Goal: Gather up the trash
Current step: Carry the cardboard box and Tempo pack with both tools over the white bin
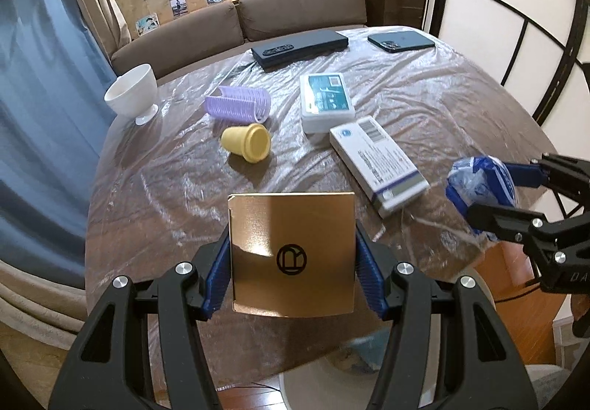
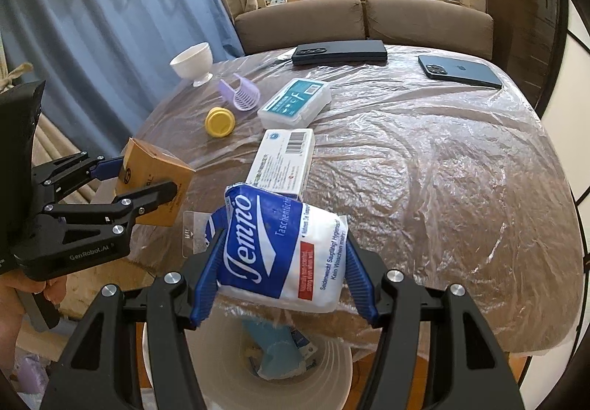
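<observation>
Tissue pack [image 2: 284,251] between right fingers [image 2: 206,277]

A round tabletop [image 1: 155,203] under crinkled clear plastic. At its centre lies a white box with a barcode [image 1: 379,166]. Just beyond it sits a teal-labelled case [image 1: 326,102]; left of that, a yellow cup [image 1: 247,142] on its side, a purple ribbed holder [image 1: 238,105] and a white bowl [image 1: 132,94]. Two dark phones [image 1: 300,48] lie at the far edge.

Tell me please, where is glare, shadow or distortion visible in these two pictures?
Left wrist view: the fisheye bends the table edge, the plastic cover glints in patches, and a shadow crosses the lower part of the brown box held in the left tongs. Right wrist view: dark corners, white glare streaks on the cover, yet the tissue pack print is sharp.
</observation>
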`<state>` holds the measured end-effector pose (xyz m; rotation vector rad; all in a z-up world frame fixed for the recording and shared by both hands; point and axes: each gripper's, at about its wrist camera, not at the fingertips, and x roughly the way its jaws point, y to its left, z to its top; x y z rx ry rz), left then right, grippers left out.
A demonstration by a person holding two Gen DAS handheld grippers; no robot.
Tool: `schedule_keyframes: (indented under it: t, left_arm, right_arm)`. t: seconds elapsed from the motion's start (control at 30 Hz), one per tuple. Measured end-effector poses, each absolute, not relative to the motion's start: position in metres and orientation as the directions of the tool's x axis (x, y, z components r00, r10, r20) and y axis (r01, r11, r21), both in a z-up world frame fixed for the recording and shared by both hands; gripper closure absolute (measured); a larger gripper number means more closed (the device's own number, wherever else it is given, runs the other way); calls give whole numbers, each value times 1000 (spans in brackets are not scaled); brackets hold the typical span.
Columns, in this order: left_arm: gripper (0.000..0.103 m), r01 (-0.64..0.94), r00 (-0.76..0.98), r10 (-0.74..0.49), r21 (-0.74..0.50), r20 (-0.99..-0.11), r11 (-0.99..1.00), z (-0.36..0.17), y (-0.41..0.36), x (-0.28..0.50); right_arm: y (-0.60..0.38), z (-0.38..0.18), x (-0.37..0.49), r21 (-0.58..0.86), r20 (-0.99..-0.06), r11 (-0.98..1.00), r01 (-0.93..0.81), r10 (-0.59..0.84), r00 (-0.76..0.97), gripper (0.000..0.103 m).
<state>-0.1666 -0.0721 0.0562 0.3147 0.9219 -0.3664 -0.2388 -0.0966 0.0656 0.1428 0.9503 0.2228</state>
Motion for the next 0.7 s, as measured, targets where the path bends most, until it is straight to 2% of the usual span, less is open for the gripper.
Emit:
schedule_keyframes:
  t: [0.7]
  left_arm:
    - [43, 485, 537, -105, 204, -837, 851, 47, -83, -205]
  right_arm:
    - [-92, 65, -263, 210, -802, 965, -158, 262, 537, 44]
